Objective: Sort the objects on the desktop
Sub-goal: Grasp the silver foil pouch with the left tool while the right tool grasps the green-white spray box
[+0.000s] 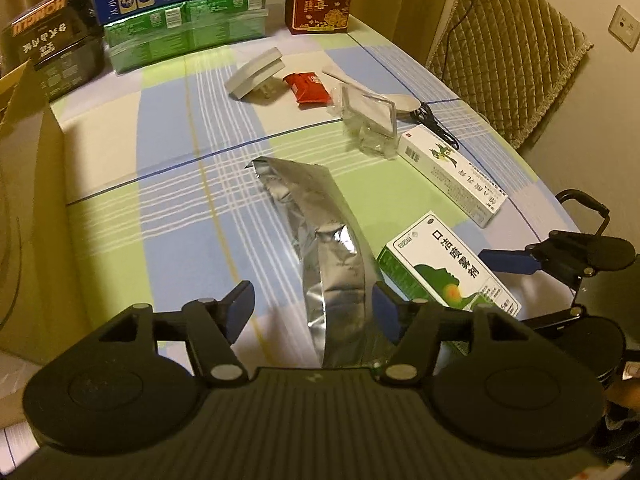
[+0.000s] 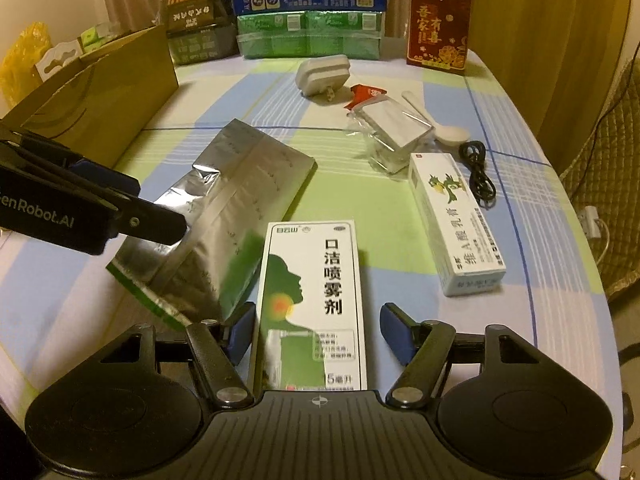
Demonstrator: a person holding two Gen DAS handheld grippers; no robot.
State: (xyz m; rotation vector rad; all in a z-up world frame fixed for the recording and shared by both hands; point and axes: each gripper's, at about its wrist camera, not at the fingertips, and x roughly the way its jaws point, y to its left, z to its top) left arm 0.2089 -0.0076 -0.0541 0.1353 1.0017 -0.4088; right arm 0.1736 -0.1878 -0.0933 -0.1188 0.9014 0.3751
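The left gripper (image 1: 314, 312) has its two blue fingers spread wide, one on each side of the silver bag (image 1: 320, 240), and they do not pinch it yet. The bag's near end passes between them, and seen from the right side that end looks tipped up off the cloth, though I cannot tell what lifts it. I think this hand is lined up along the bag so it can squeeze the thin end and carry the bag away. The right gripper (image 2: 318, 334) is wide open too, with the green and white box (image 2: 312, 300) lying flat between its fingers, near the front edge of the tabletop (image 2: 380, 208). The left finger is almost at the box's side and the right one stands a little apart. This hand is held low and level, pointing straight along the box, which looks like a good way to grab it by its long sides. Both hands sit close together at the front edge. Beside the box, toward the right edge, lies a long white box (image 2: 456, 220), and a black cable (image 2: 478, 176) curls just past it. A brown open carton (image 2: 100, 96) waits at the left edge, maybe the place to sort things into.
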